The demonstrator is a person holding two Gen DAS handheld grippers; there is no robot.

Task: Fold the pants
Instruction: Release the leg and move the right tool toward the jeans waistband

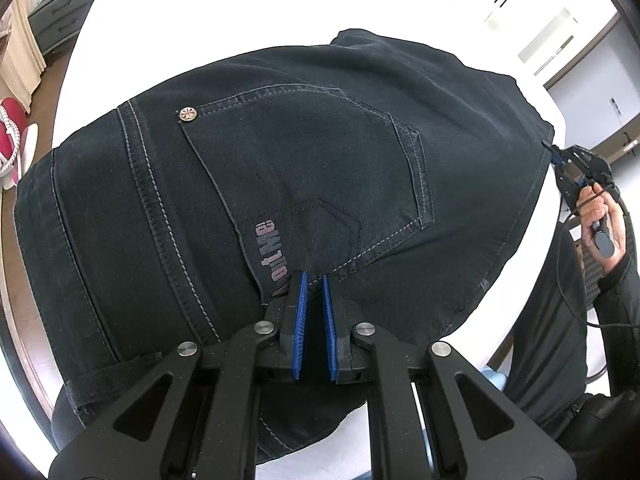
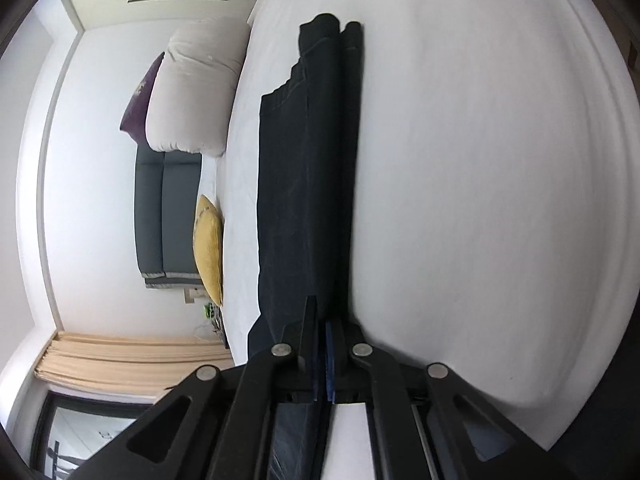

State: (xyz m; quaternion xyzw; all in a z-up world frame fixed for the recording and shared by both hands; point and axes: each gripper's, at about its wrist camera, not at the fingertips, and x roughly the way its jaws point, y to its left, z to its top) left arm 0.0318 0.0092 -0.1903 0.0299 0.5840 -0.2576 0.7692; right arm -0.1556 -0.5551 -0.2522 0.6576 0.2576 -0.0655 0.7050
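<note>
Dark jeans (image 1: 280, 160) lie back side up on a white bed (image 1: 240, 8), showing a stitched back pocket (image 1: 340, 152) and a metal rivet. My left gripper (image 1: 315, 280) points steeply down at the pocket's lower edge and is shut on a raised pinch of denim. At the far right, my right gripper (image 1: 554, 156) grips the jeans' edge, with a hand (image 1: 600, 216) on its handle. In the right wrist view the jeans (image 2: 296, 200) stretch away as a long folded band. My right gripper (image 2: 326, 312) is shut on their near end.
The bed (image 2: 480, 160) spreads wide beside the jeans. A white pillow (image 2: 196, 88), a yellow cushion (image 2: 208, 248) and a grey headboard (image 2: 168, 208) stand at its head. A grey dresser (image 1: 60, 12) and a red and white object (image 1: 10, 136) are off the bed.
</note>
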